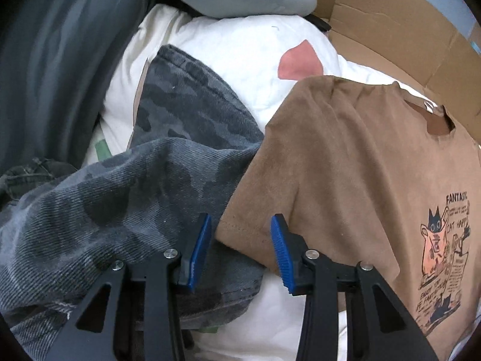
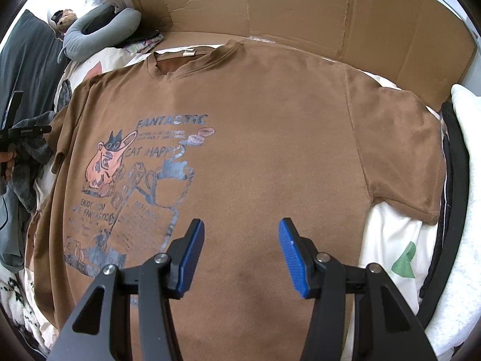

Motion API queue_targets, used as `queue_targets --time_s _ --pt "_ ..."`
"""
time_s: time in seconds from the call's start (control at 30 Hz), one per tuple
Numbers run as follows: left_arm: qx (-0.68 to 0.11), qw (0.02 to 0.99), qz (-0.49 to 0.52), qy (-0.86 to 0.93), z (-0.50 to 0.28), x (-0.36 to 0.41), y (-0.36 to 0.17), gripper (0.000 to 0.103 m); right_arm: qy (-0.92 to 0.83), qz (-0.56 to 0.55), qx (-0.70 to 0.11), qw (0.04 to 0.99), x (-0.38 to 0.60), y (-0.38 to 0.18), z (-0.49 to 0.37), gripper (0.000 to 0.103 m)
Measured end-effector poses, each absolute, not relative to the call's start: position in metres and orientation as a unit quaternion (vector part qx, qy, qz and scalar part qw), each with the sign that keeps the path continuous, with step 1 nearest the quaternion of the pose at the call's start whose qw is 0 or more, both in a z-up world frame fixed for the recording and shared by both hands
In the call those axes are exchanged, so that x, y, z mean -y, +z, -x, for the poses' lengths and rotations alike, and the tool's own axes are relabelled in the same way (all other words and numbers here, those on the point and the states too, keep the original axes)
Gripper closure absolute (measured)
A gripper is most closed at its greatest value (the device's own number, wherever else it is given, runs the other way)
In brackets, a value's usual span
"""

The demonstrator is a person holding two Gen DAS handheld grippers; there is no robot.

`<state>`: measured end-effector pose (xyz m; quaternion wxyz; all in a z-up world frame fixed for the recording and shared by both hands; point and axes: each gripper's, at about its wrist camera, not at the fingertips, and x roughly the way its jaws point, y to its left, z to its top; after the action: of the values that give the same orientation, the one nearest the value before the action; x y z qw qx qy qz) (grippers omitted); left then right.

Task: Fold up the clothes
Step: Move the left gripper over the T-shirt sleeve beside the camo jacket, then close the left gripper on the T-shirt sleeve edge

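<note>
Where it lies spread face-up over the white bedding [image 2: 387,240], the brown T-shirt [image 2: 255,126] fills the centre of the right wrist view, collar toward the top of the frame and the cat print at centre left. It is judged to be light, soft and limp, with a faintly napped surface unlikely to slip between ribbed pads; no stiffness is to be expected, so any lifted edge will sag and drag the rest. A hold is best taken at a sleeve hem or a shoulder seam, where doubled cloth gives purchase. The left gripper [image 1: 240,240] is seen at the lower centre of its view with its jaws spread, the brown sleeve hem [image 1: 240,234] lying between the blue pads; no pinch on the cloth can be confirmed. The right gripper [image 2: 242,246] hangs over the lower middle of the shirt with its jaws likewise spread and nothing held. A camouflage garment [image 1: 126,204] lies partly under the sleeve at left. The shirt's bottom hem is cut off below the frame, the left sleeve is crumpled and hard to trace, and whether the fingertips touch the fabric cannot be told. A cardboard sheet [image 2: 300,9] closes off the upper frame.
</note>
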<state>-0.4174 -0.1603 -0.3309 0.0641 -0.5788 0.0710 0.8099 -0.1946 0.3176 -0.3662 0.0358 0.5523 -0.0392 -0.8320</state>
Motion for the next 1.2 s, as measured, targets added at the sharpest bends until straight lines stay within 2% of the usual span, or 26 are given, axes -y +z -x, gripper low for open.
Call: queue_targets --time_s 0.2,0.33,0.37,0.7,0.77,0.83,0.87,1.2 --pt "-0.034 0.054 0.583 0.810 0.423 0.174 -0.336 0.062 -0.833 -0.550 0.037 0.038 -0.312 -0.364 0.195 0.054" --pt "-0.021 0.047 0.582 0.812 0.423 0.180 -0.334 0.078 -0.835 -0.547 0.044 0.038 -0.311 -0.362 0.194 0.054" --pt "-0.020 0.045 0.581 0.812 0.423 0.181 -0.334 0.079 -0.835 -0.547 0.045 0.038 -0.311 -0.362 0.194 0.054" --pt "-0.103 0.043 0.590 0.799 0.416 0.163 -0.349 0.080 -0.834 -0.549 0.041 0.044 -0.309 -0.365 0.193 0.054" --pt "-0.110 0.046 0.593 0.796 0.415 0.160 -0.350 0.086 -0.834 -0.549 0.040 0.045 -0.309 -0.365 0.192 0.054" --pt "-0.112 0.050 0.598 0.792 0.415 0.158 -0.349 0.098 -0.834 -0.548 0.042 0.043 -0.311 -0.365 0.191 0.054" --pt "-0.112 0.054 0.599 0.791 0.414 0.156 -0.347 0.099 -0.834 -0.548 0.044 0.043 -0.311 -0.365 0.191 0.054" --pt "-0.126 0.080 0.586 0.797 0.421 0.141 -0.307 0.100 -0.831 -0.553 0.039 0.054 -0.304 -0.369 0.193 0.054"
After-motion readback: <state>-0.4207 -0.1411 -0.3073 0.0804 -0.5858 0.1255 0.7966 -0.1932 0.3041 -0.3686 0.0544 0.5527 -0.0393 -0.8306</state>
